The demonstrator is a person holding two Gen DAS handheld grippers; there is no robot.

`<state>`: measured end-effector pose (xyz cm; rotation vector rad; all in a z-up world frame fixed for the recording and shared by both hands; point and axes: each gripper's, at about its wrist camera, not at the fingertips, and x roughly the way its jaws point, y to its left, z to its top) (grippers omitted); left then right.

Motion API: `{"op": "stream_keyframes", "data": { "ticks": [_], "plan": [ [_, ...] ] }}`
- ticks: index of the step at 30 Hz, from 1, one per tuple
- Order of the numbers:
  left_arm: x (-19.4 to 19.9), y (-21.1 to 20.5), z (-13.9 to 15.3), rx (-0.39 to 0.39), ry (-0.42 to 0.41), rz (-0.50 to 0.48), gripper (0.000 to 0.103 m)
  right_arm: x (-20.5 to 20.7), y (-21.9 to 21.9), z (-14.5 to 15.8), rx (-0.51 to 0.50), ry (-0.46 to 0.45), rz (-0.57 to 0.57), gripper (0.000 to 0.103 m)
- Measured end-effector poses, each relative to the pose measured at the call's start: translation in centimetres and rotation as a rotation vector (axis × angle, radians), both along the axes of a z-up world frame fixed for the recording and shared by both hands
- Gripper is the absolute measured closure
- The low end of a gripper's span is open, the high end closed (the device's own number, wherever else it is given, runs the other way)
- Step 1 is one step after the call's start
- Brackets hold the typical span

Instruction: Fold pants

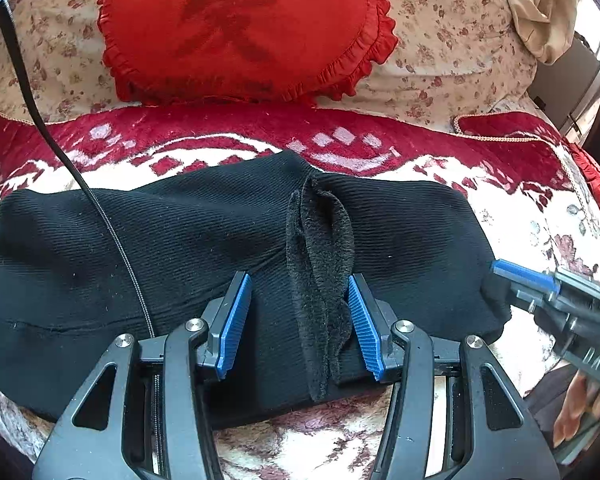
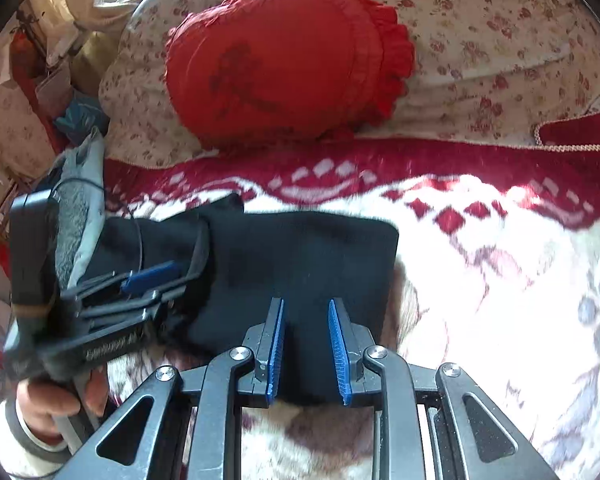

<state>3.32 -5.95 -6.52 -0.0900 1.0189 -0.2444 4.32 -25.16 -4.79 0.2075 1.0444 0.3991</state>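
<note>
Below the red cushion (image 1: 244, 28), left gripper (image 1: 300, 320) gapes around fleecy flap; right gripper (image 2: 306, 348), half-narrowed astride black pants (image 1: 180, 248), may bunch them.

Both cameras sit just behind their grippers, angled steeply down and forward, close above the bed. The left wrist view looks over the left gripper (image 1: 300, 324) at the folded black ribbed pants (image 1: 140, 248), centred. The right wrist view looks from further right. The 2 views share the pants, the round red frilled cushion (image 1: 244, 28) and the red-and-white patterned blanket (image 1: 500, 208); each also catches the other gripper.
</note>
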Motion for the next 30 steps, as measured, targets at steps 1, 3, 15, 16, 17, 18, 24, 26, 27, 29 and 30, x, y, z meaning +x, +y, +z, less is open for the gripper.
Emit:
{"op": "stream_keyframes", "data": {
  "ticks": [1,3,15,16,17,18,24,26,27,29,30],
  "plan": [
    [-0.1,-0.2,0.0,0.012,-0.004,-0.001,0.053,-0.3,0.1,-0.2,-0.018,-0.004,0.004,0.081],
    [-0.2,-0.5,-0.3,0.036,-0.011,-0.003,0.053,-0.8,0.5,-0.9,-0.054,-0.002,0.008,0.081],
    [-1.4,0.2,0.7,0.027,-0.011,0.039,0.053,-1.2,0.8,1.3,-0.004,-0.002,0.013,0.082],
    [-1.5,0.4,0.8,0.029,-0.015,0.043,0.053,-1.1,1.2,1.4,-0.006,-0.005,0.016,0.082],
    [-1.6,0.4,0.9,0.034,-0.019,0.045,0.053,-1.0,1.6,1.5,-0.006,-0.008,0.021,0.082],
    [-1.7,0.5,1.0,0.041,-0.023,0.047,0.053,-0.8,2.0,1.5,-0.007,-0.008,0.026,0.082],
    [-2.1,1.8,1.3,0.059,-0.033,0.079,0.053,0.0,4.5,0.5,-0.008,0.008,0.05,0.082],
    [-2.2,2.4,1.3,0.063,-0.03,0.094,0.053,0.0,5.0,-0.1,-0.008,0.016,0.057,0.081],
    [-2.2,2.7,1.3,0.067,-0.03,0.101,0.053,0.1,5.4,-0.8,-0.014,0.028,0.061,0.081],
    [-2.3,3.4,1.3,0.072,-0.029,0.119,0.053,0.1,5.9,-1.6,-0.036,0.03,0.064,0.08],
    [-2.4,3.7,1.3,0.074,-0.028,0.127,0.053,0.0,6.0,-1.6,-0.041,0.019,0.065,0.079]
  ]
}}
